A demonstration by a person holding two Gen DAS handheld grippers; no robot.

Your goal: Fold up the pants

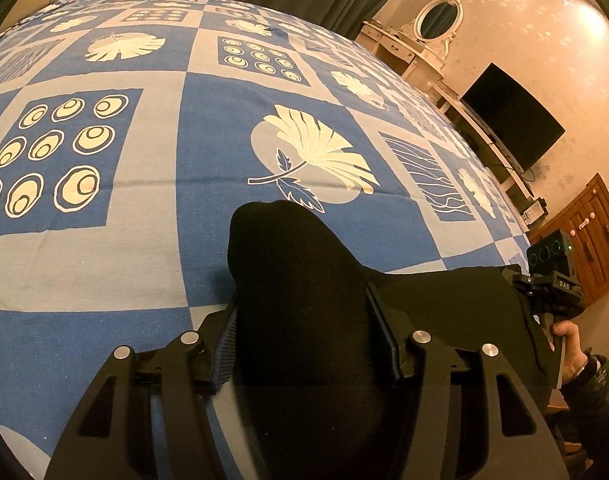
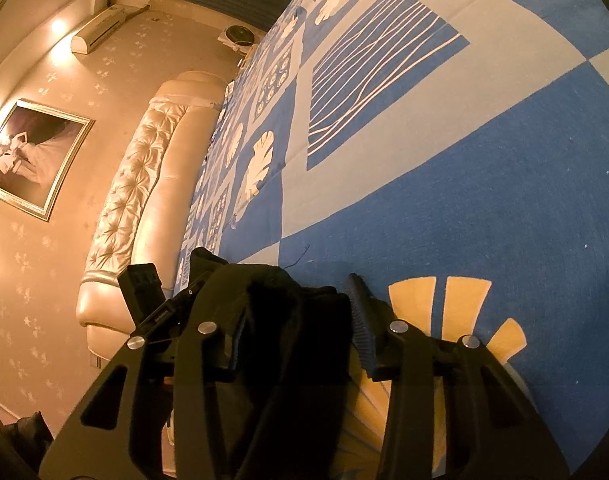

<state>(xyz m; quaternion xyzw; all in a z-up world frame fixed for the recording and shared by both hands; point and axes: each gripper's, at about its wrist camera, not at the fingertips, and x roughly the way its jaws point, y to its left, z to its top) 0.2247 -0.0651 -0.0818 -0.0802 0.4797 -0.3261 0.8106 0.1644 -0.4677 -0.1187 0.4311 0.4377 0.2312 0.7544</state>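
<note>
The black pants [image 1: 300, 292] hang stretched between my two grippers above the blue patterned bed sheet [image 1: 144, 184]. My left gripper [image 1: 302, 320] has a thick bunch of the black fabric filling the space between its fingers. The fabric runs right to my right gripper [image 1: 544, 292], held in a hand at the bed's right side. In the right wrist view the right gripper [image 2: 300, 332] has bunched black pants [image 2: 288, 340] between its fingers, above the sheet [image 2: 464, 200]. The left gripper [image 2: 144, 292] shows behind it.
A padded cream headboard [image 2: 144, 184] lines one end of the bed. A dressing table with oval mirror [image 1: 436, 28], a black TV [image 1: 512, 116] on a low shelf and a wooden cabinet [image 1: 588, 232] stand along the wall beyond the bed's right edge.
</note>
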